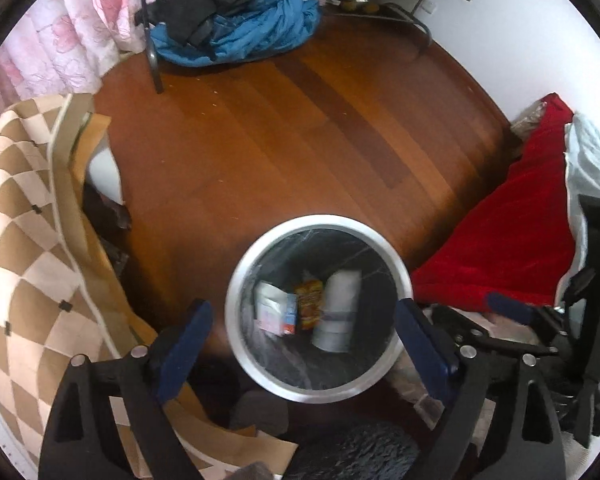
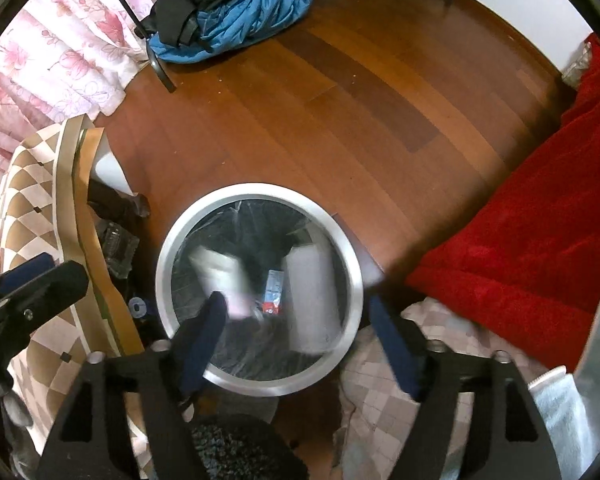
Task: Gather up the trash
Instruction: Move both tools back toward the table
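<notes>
**Both grippers open over the bin**

Two grippers hang nose-down above a round trash bin [image 1: 236, 280] with a pale metal rim and a black liner, standing on the brown wooden floor [image 1: 300, 128]. Between the spread fingers of the left gripper [image 1: 304, 340] the bin's mouth shows almost whole; nothing sits between the blue pads, and neither pad presses on anything. Straight ahead of those fingers, down inside the bin, lie a white carton [image 1: 274, 312], an orange snack wrapper [image 1: 310, 306] just beside it, and a white paper cup [image 1: 338, 312] touching the wrapper's far side.

Wide apart too are the jaws of the right gripper [image 2: 296, 344], with the bin [image 2: 260, 192] framed between them. Inside, two blurred white pieces show: one [image 2: 224, 276] just ahead of the left finger [image 2: 202, 344], another [image 2: 310, 296] nearer the right finger. Whether they are falling or already settled I cannot tell. A small printed packet [image 2: 274, 292] lies between them.

Left of the left gripper's fingers hangs a brown checked cloth [image 1: 24, 240]; right of them spreads a red blanket [image 1: 512, 240]. Well beyond the fingertips a blue bundle of clothes [image 1: 252, 24] is heaped on the floor.
</notes>
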`<state>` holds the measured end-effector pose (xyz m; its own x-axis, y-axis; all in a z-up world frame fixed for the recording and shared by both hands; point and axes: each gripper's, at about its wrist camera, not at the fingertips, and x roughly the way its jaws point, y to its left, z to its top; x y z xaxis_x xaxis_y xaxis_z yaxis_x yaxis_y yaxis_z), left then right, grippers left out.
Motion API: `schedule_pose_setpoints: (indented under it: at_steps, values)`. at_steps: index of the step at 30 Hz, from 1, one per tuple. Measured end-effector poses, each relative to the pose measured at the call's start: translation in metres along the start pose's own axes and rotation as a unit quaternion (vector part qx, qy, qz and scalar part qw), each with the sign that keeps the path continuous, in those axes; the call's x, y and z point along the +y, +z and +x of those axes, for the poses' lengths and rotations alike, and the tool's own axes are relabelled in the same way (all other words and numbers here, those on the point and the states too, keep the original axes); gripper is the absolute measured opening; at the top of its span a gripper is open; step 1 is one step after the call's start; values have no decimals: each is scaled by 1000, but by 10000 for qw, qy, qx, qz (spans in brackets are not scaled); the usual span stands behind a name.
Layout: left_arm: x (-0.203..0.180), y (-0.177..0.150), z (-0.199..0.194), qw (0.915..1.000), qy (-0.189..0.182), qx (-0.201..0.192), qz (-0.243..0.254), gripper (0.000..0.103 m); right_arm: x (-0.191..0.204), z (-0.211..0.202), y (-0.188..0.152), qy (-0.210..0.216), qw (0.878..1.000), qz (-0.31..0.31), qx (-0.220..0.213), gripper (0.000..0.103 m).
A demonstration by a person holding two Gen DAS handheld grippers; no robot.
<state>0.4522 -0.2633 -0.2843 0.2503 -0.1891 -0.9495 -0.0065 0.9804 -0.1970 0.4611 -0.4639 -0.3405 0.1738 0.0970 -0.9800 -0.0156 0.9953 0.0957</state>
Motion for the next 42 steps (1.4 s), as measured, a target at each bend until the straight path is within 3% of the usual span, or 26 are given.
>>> schedule_pose_setpoints:
  at_steps: [2,4,9,15,22,32,36,39,42]
  values:
    - [4,-2,-4,9999,88,-43,-29,93,2,-5,-1,-123,9999,-12,-26,98]
    - [8,-3,-8,9999,140,-70,-40,93,4,-10,-3,-240,9997,-39,-24,102]
    - [12,-5,-23,9996,230,-176,-31,93,12,-22,-9,-532,9984,-186,39,102]
    - [12,-9,-44,9989,315,-351,12,93,12,-39,-12,-599,9981,-137,-42,102]
    - [17,-10,-89,9970,327,-706,-53,93,22,-79,-15,-427,9985,-33,-337,102]
    - [34,-18,-169,9888,378,-1431,-177,93,48,-176,-21,-28,9941,78,-1082,102]
    - [59,-22,-199,9841,502,-1652,-419,93,66,-209,-25,207,9902,76,-1378,102]
    - [96,-28,-221,9789,616,-1816,-701,93,92,-227,-25,483,9875,-48,-1500,102]
    - [154,-40,-240,9700,1021,-1942,-1044,93,134,-233,-22,780,9850,-345,-1500,102]
